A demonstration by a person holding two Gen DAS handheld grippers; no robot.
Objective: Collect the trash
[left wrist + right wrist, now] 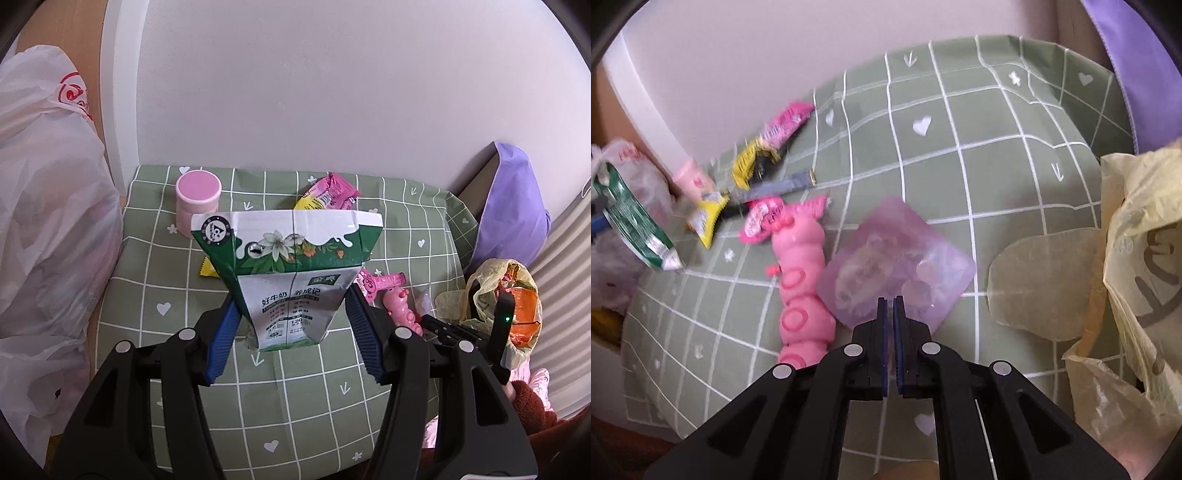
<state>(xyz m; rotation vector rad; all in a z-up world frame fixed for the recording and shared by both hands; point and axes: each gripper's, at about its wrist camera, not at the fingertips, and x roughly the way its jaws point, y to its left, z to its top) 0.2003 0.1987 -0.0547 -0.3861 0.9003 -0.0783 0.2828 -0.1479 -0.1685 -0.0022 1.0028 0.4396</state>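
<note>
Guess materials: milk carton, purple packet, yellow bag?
Milk carton: printed coated paperboard, creased fold lines, slight sheen. Purple packet: thin translucent plastic film, contents show through, blurred. Yellow bag: thin crinkly plastic film, semi-translucent, wrinkled; possibly a compostable type.

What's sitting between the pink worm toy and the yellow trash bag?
In the right wrist view, a translucent purple wrapper, pinched by the right gripper, then bare green checked cloth, lie between the pink worm toy and the yellow plastic bag.

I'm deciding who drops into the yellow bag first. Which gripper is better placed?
Right. The right gripper is shut on the clear purple wrapper, with the yellow trash bag close beside it. The left gripper holds the milk carton farther from the bag.
</note>
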